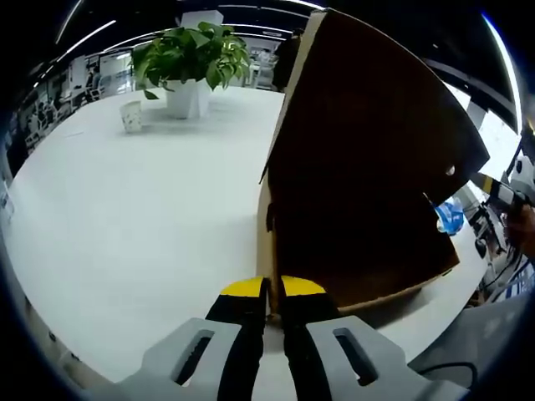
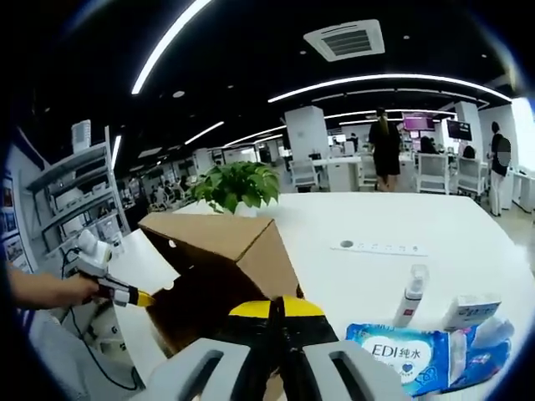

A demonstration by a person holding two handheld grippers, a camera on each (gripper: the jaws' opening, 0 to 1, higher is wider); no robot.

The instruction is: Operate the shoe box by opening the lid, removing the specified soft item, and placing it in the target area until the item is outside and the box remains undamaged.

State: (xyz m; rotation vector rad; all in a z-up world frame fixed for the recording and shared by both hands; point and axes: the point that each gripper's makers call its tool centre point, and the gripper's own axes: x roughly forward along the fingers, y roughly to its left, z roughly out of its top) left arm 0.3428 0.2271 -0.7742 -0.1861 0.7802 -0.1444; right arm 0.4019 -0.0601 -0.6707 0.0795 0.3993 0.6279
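One brown shoe box (image 1: 368, 167) stands on the white table (image 1: 125, 225). Left gripper (image 1: 269, 288) jaws pinch its lower corner edge; right gripper (image 2: 277, 307) jaws together at the box. One potted plant (image 1: 194, 58), one cup (image 1: 131, 115), one wipes pack (image 2: 401, 355), one spray bottle (image 2: 411, 294).

Open-plan office: strip lights (image 2: 167, 46), ceiling vent (image 2: 344, 38), desks with chairs (image 2: 430, 171), shelving (image 2: 79, 196).
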